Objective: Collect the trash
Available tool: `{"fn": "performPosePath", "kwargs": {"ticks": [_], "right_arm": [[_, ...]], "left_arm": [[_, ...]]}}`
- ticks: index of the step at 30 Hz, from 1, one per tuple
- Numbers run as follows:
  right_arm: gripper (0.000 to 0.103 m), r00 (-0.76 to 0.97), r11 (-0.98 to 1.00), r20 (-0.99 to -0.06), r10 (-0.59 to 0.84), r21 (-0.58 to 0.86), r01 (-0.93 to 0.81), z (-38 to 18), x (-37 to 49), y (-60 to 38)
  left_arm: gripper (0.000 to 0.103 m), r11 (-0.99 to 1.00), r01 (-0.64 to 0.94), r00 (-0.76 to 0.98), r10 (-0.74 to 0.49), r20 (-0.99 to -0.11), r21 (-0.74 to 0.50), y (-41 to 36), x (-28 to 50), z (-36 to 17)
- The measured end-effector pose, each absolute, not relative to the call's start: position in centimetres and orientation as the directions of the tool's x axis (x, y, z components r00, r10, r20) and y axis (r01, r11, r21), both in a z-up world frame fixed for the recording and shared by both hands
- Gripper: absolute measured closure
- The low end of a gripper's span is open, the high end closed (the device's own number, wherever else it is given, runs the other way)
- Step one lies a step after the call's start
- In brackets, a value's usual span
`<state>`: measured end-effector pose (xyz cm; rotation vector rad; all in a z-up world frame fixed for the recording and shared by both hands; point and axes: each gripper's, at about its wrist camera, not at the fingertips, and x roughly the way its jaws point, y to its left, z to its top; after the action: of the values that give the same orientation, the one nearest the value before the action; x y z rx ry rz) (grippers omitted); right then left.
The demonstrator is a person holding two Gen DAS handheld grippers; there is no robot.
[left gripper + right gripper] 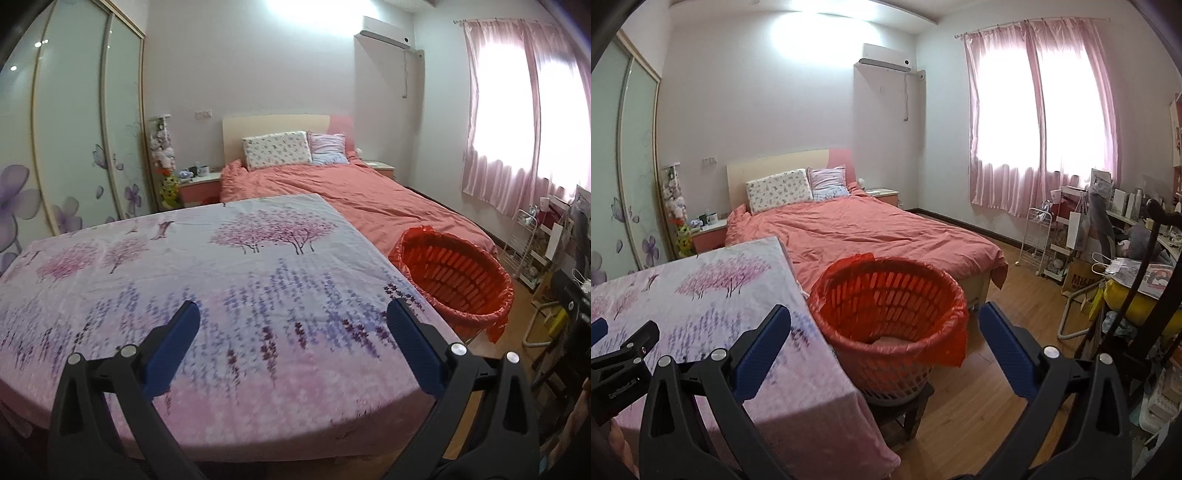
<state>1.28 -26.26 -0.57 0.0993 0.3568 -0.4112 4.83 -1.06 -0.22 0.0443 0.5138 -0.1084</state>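
Floral cloth covers the table (229, 266) at left. Left gripper (293, 325) hangs above it, jaws wide apart, empty. Right gripper (884, 328) likewise spread, empty, facing the red-lined basket (890, 314) beside the table.

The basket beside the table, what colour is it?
Red, the basket has a red bag lining it; clearest in the right wrist view.

Tabletop (258, 280) open – basket (890, 317) blocks its edge; floor (1004, 314) beyond free.
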Motion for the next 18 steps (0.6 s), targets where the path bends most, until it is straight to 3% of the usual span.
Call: {"fn": "performPosePath", "kwargs": {"ticks": [18], "right_arm": [[0.002, 0.815, 0.893, -0.412, -0.408, 0.006, 0.450, -2.0, -0.6, -24.0]], "left_arm": [[0.004, 1.000, -0.006, 0.874, 0.004, -0.486, -0.001, 1.1, 0.6, -0.9]]}}
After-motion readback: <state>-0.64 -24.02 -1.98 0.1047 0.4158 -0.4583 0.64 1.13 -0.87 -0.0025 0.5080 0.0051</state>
